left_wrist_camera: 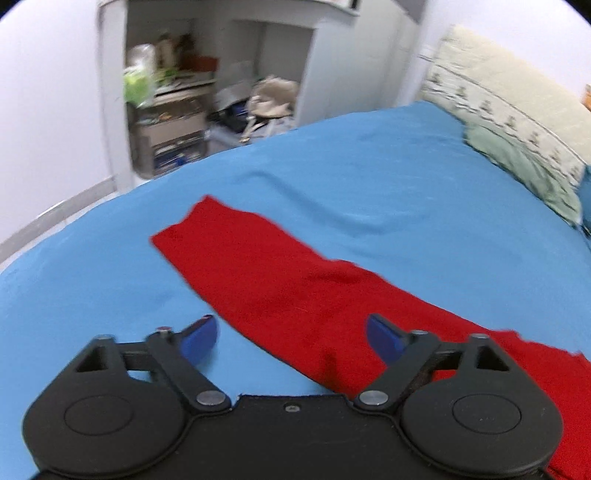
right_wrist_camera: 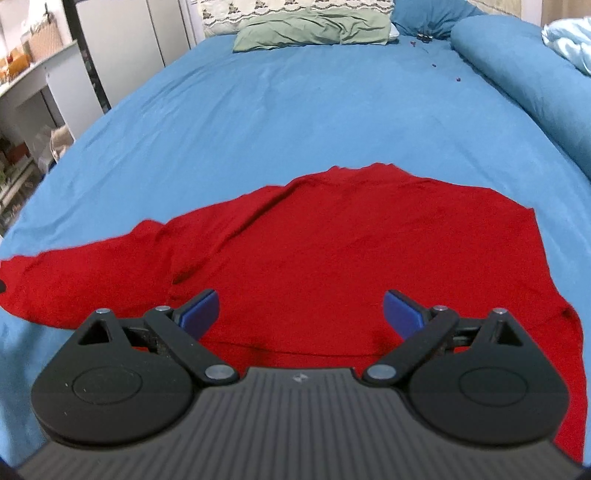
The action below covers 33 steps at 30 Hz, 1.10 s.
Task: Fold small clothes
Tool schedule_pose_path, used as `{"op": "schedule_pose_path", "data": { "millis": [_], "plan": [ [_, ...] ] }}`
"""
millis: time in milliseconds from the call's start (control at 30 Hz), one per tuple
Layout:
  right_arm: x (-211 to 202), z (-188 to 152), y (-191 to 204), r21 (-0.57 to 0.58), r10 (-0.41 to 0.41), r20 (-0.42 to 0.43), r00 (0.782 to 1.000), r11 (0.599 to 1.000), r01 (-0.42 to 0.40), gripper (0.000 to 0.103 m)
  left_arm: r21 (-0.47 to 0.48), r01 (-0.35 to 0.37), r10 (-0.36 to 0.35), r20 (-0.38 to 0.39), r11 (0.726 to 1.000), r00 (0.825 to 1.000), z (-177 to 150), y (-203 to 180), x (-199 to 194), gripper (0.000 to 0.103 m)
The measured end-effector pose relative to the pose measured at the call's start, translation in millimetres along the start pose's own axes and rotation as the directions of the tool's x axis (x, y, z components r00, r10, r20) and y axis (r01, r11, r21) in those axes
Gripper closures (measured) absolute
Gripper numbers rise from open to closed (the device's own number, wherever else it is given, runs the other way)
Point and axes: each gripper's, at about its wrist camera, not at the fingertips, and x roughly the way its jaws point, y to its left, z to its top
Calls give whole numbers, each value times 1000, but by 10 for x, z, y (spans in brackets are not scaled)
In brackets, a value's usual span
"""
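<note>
left wrist view looks down at a red long-sleeved top lying flat on a blue bedsheet. one sleeve stretches away toward the far left, its cuff end lying flat on the sheet. the left gripper hangs above the sleeve with its blue pads spread wide and nothing between them; whether the pads touch the cloth cannot be told. beyond the bed stand cluttered shelves against a white wall, and a green pillow lies at the right edge.

right wrist view shows the body of the red top spread across the blue bedsheet, the sleeve trailing to the left. the right gripper sits over the lower part of the garment, its blue pads held wide apart and gripping nothing. a green pillow lies at the head of the bed, and a rolled blue duvet runs along the right side.
</note>
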Motion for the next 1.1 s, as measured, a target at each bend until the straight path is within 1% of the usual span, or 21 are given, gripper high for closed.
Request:
{"op": "schedule_pose_path", "data": {
  "millis": [100,133,200,267,333,367,400,433,467,533,633,700,767,833,900,967,1000,1100],
  "plan": [
    [80,-75,142,-39,-4,-4,1000,999,4,0,-66,-17,17,-8,998,1000,101,275,216,41],
    [112,-89,186,-49,-3,-3,1000,999,3,0,-93,-18,17,-9,996,1000,115,343,271,43],
    [176,-104,252,-60,2,-1,1000,998,-2,0,-133,-27,27,-7,991,1000,119,451,373,55],
    [223,-125,310,-59,6,2,1000,998,-6,0,-150,-40,41,7,988,999,123,495,428,61],
    [274,-139,332,-53,9,3,1000,999,-9,0,-156,-49,53,25,987,998,136,481,458,65],
    [292,-142,339,-50,10,3,1000,999,-10,0,-151,-58,63,29,987,998,146,465,468,73],
    [302,-151,342,-47,13,2,1000,999,-13,0,-145,-69,74,33,987,997,160,453,485,86],
    [314,-151,340,-43,15,2,1000,999,-15,0,-141,-73,79,34,987,996,175,441,499,92],
    [317,-155,343,-38,15,2,1000,999,-15,0,-139,-73,79,32,988,996,190,424,505,97],
    [314,-153,325,-27,20,5,1000,999,-20,0,-127,-81,86,37,989,996,244,378,520,98],
    [270,-131,258,-6,23,21,1000,1000,-22,0,-93,-56,63,81,994,995,323,236,369,98],
    [217,-96,170,11,25,37,999,1000,-26,0,-49,-28,34,126,998,991,384,37,196,98],
    [142,-54,58,24,22,54,998,999,-23,0,7,11,-12,171,1000,985,431,-254,-34,98],
    [43,-6,-102,45,15,72,997,999,-18,0,66,71,-84,208,995,975,450,-608,-269,98],
    [-53,42,-289,72,8,86,996,997,-15,0,138,137,-167,230,981,959,430,-1036,-492,98],
    [-155,85,-506,95,-7,103,995,995,-3,0,223,214,-266,236,951,935,326,-1532,-714,98],
    [-208,106,-637,107,-18,111,994,994,6,0,275,251,-317,231,928,920,232,-1816,-816,98],
    [-349,146,-1050,139,-58,133,989,990,39,0,409,357,-452,163,840,877,-173,-2644,-1000,98]
  ]
}}
